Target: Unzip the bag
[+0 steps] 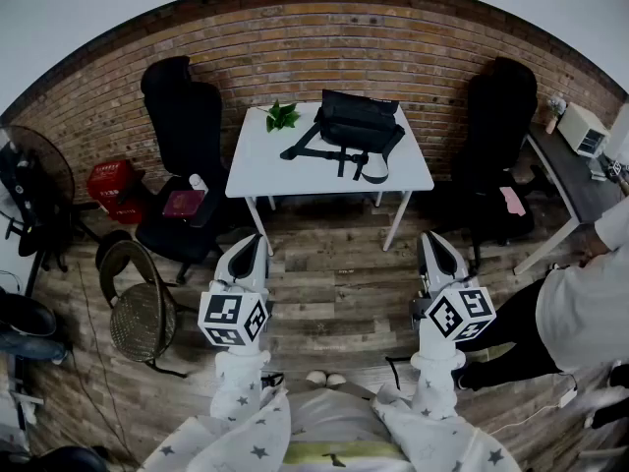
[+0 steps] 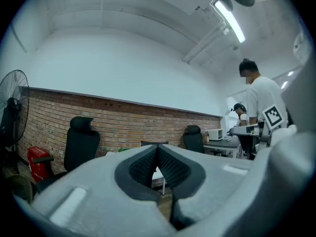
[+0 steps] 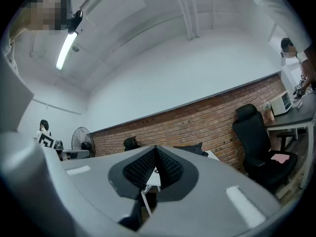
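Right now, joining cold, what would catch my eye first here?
The black bag, straps trailing, lies on the white table by the brick wall, a green plant to its left. Nearer the camera, the left gripper and right gripper are both shut and empty, held above the wooden floor, short of the table.

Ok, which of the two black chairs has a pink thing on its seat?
The chair right of the table: a pink thing lies on its seat. The left chair has a dark red thing on its seat instead.
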Available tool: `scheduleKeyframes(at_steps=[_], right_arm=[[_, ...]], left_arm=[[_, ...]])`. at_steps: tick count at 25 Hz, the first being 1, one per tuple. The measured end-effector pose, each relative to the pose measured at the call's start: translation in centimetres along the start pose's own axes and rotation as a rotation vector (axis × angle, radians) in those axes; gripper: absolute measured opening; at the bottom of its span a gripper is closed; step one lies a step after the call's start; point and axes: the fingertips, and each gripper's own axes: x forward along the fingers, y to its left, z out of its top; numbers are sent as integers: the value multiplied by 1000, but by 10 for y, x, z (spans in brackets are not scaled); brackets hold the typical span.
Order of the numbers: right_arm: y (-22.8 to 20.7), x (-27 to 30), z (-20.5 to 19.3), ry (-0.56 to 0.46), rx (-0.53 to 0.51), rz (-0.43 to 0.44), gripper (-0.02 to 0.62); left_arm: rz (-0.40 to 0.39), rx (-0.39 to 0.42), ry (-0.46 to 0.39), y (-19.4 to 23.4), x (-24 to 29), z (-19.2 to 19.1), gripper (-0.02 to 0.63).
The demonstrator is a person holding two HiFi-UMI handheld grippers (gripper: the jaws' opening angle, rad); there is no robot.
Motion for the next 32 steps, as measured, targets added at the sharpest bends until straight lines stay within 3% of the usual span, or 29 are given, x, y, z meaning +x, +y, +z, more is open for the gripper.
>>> scheduleKeyframes(at_steps=[23, 32], right_arm=[[-14, 17, -19, -3, 78, 35, 9], [-34, 67, -31, 10, 100, 26, 9]], left_arm=[[61, -24, 57, 8, -3, -28, -2], [63, -28, 70, 37, 44, -33, -2]])
